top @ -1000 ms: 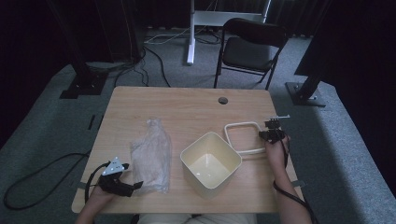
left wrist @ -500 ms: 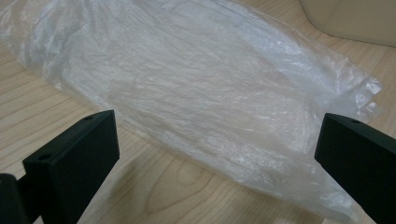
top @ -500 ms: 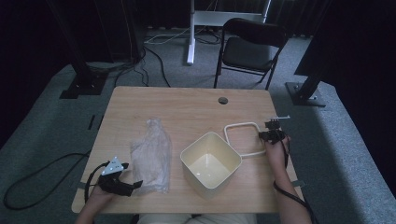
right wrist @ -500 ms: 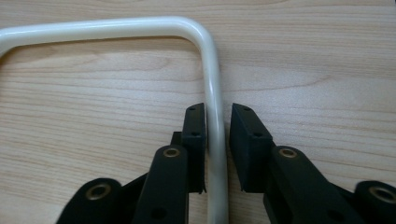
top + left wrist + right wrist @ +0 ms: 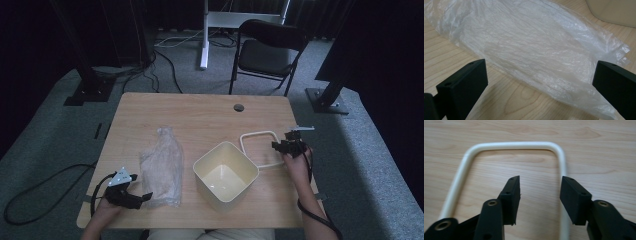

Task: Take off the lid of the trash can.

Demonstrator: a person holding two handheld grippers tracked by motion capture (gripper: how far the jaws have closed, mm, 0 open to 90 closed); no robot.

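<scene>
A crumpled clear plastic bag (image 5: pixel 161 167) (image 5: pixel 529 42) lies flat on the left half of the wooden table (image 5: pixel 200 115). My left gripper (image 5: pixel 142 199) (image 5: pixel 540 82) is open at the bag's near end, jaws wide on either side of it and not pressing it. A cream square container (image 5: pixel 235 192) stands in the middle. To its right lies a white rounded-square frame (image 5: pixel 257 133) (image 5: pixel 511 145). My right gripper (image 5: pixel 286 146) (image 5: pixel 540 195) hovers over the frame's right rail. Its jaws have just been opening, and bare wood shows between them.
A dark round grommet (image 5: pixel 239 107) sits near the table's far edge. A black folding chair (image 5: pixel 270 50) and stand legs are on the floor beyond. The container's wall (image 5: pixel 614 12) shows past the bag in the left gripper view.
The right hand has shifted slightly at the frame's right side. The left hand, the bag and the container have stayed where they were.
</scene>
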